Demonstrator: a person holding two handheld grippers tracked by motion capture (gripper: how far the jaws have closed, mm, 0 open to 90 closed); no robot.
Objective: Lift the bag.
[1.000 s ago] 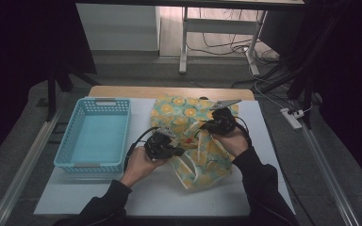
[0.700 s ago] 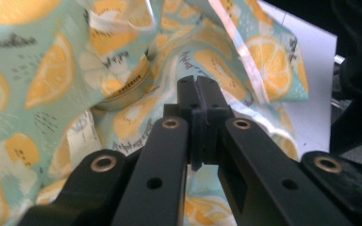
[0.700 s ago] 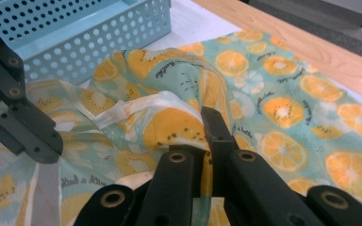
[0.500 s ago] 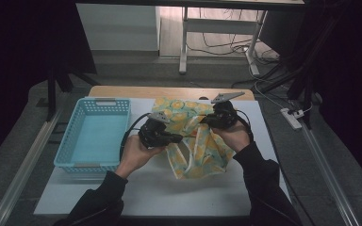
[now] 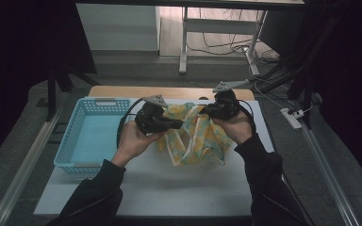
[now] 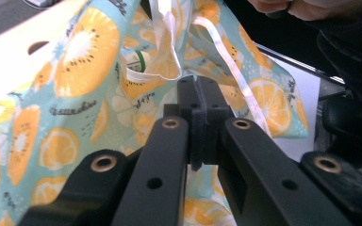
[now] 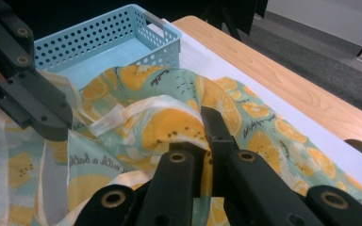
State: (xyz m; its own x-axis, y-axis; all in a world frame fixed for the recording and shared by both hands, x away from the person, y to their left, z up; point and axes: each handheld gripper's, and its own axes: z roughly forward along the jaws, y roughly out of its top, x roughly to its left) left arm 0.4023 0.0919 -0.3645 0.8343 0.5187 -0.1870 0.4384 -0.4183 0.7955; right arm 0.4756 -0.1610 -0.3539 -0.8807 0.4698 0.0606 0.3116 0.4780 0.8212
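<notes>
A teal cloth printed with orange citrus slices hangs bunched between both grippers above the white mat. White straps and a small label show on the cloth in the left gripper view. My left gripper is shut, pinching the cloth's left upper edge, with its jaws pressed together. To the right, my right gripper is shut on the cloth's top fold, jaws closed on fabric. The left gripper also appears at the upper left of the right gripper view.
A light blue perforated basket stands on the mat's left, empty, and shows again beyond the cloth. The wooden table edge with a hole runs along the far side. Bare mat lies in front of the person's forearms.
Both grippers have risen and moved toward the far side, lifting the cloth off the mat. The left gripper came closer to the right one.
</notes>
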